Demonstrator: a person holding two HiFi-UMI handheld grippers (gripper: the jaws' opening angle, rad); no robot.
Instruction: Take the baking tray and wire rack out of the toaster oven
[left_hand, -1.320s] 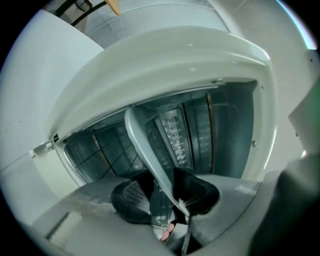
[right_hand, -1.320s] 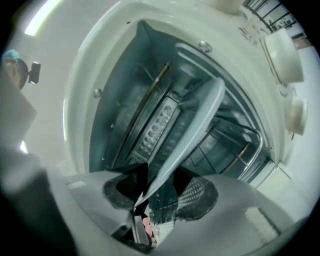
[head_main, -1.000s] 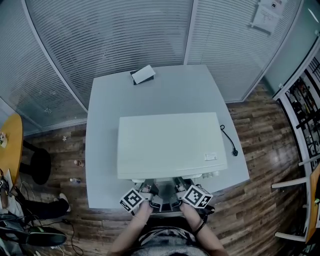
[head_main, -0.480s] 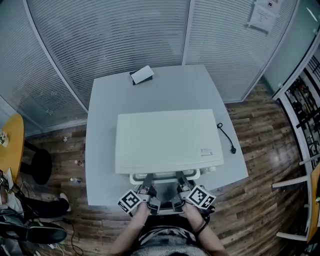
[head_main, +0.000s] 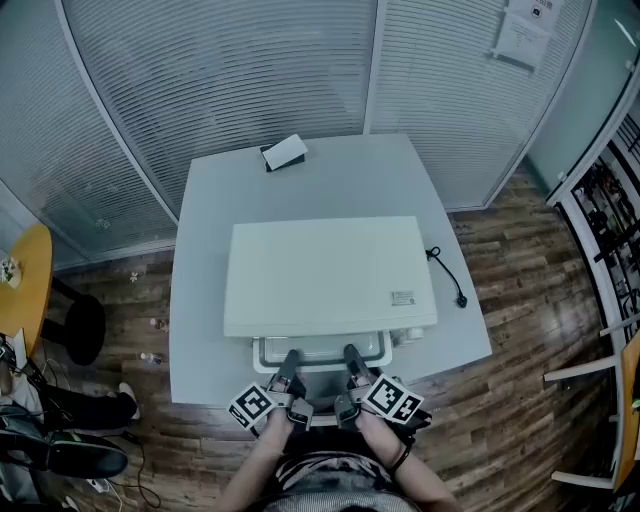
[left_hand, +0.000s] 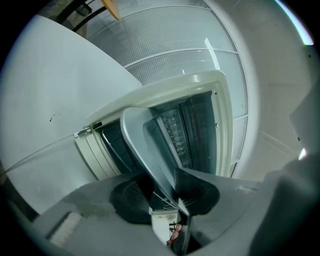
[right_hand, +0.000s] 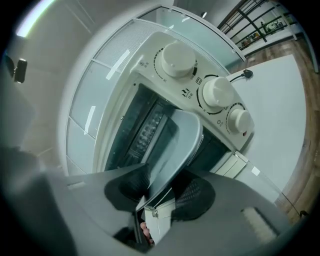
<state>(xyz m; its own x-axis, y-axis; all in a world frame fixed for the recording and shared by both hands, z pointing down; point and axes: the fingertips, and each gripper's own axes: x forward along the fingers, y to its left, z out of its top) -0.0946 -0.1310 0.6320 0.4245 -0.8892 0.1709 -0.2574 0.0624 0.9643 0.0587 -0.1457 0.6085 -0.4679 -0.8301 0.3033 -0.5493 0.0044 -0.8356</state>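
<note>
My left gripper (head_main: 289, 360) is clamped on the near rim of the baking tray (head_main: 320, 349), and my right gripper (head_main: 352, 357) has its jaws closing on that same rim. I judge the tray partway out of the toaster oven (head_main: 325, 275); the wire rack, which I can't pick out, is yet to come

Grey baking tray (right_hand: 184, 134) sticks partway out of the open white toaster oven (head_main: 325, 275).
</note>
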